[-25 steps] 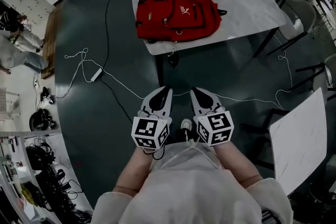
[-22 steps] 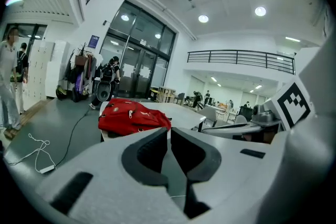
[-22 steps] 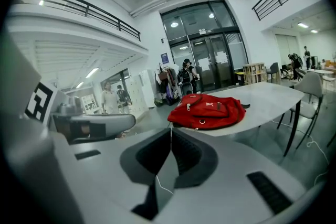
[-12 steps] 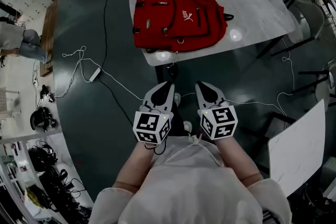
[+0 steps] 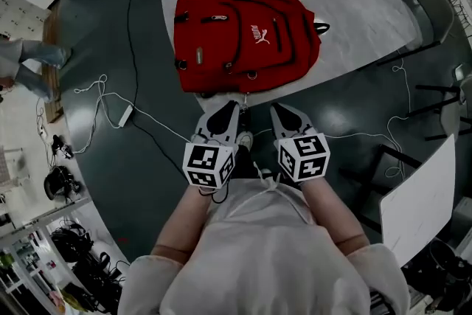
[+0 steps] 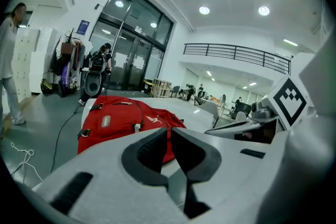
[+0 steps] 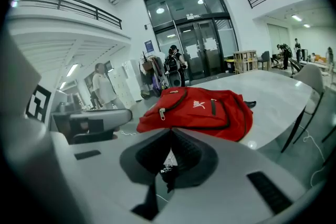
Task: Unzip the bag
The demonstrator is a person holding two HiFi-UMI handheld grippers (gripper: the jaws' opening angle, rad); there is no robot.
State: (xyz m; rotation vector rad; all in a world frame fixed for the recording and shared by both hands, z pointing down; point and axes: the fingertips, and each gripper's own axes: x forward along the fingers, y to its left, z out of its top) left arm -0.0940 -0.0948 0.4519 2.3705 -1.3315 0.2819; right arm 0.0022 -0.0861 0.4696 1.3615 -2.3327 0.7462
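Note:
A red backpack (image 5: 243,40) lies flat on the white marble table (image 5: 354,4), near its front edge, with its zips closed as far as I can see. My left gripper (image 5: 228,108) and right gripper (image 5: 280,110) hang side by side just short of that edge, both shut and holding nothing. In the left gripper view the backpack (image 6: 121,118) lies beyond the closed left gripper (image 6: 169,131). The right gripper view shows the backpack (image 7: 202,107) with a silver zip pull (image 7: 160,112) ahead of the right gripper (image 7: 170,132).
White cables (image 5: 103,88) and a power strip (image 5: 124,114) trail over the dark floor at left. A chair (image 5: 435,7) stands at the table's right end. A second white tabletop (image 5: 424,195) is at lower right. People stand at far left (image 5: 33,59).
The person has walked up to the table, so the backpack is nearer and larger. Both grippers stayed shut and side by side.

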